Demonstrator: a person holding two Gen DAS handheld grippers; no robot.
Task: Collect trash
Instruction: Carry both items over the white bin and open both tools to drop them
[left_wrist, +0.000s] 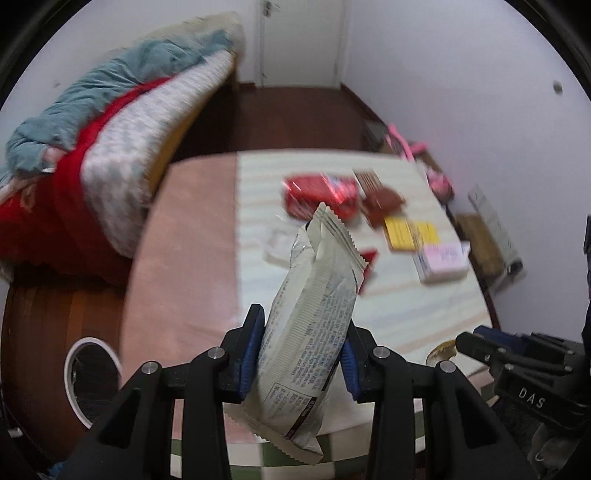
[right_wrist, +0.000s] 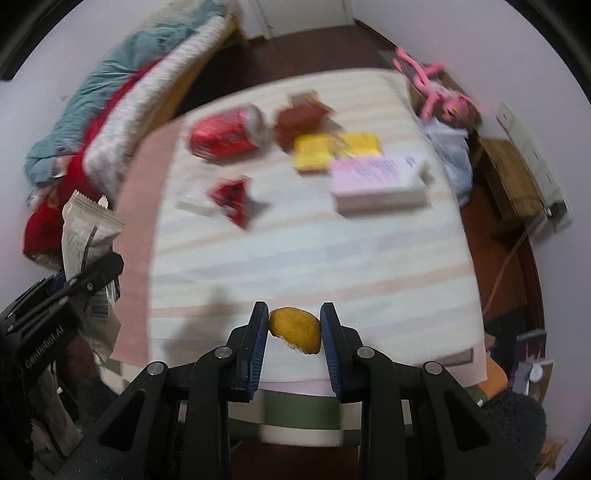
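Holding two bits of trash, I am only part way; my left gripper (left_wrist: 301, 354) has its fingers clamped on a white wrapper (left_wrist: 314, 314); my right gripper (right_wrist: 294, 328) pinches an orange peel (right_wrist: 295, 328); a red can (right_wrist: 227, 133), a red scrap (right_wrist: 232, 199) and boxes (right_wrist: 373, 177) wait on the desk (right_wrist: 295, 251).

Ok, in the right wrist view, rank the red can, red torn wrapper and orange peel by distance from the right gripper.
1. Orange peel, pinched in the right gripper.
2. Red torn wrapper, mid-table, left of centre.
3. Red can, lying on its side, far left.
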